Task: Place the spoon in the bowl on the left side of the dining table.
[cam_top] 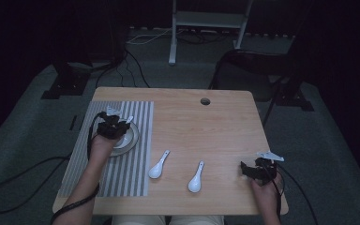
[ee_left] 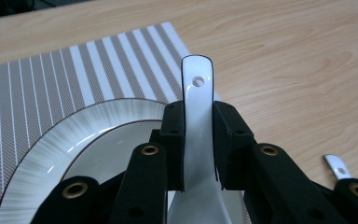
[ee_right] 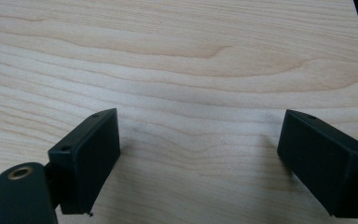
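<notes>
The white spoon (ee_left: 196, 126) is pinched in the left gripper (ee_left: 198, 140) over the plate (ee_left: 51, 149), probably about to be lowered and released there, while the right gripper (ee_right: 200, 154) rests wide apart, holding nothing.

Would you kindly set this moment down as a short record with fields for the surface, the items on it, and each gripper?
surface: wooden table with a striped mat on its left
plate: on the mat
held spoon: white, over the plate
loose spoons: two on bare wood, one nearer the mat, one further right
left gripper: shut on the held spoon's handle
right gripper: open above bare wood
</notes>
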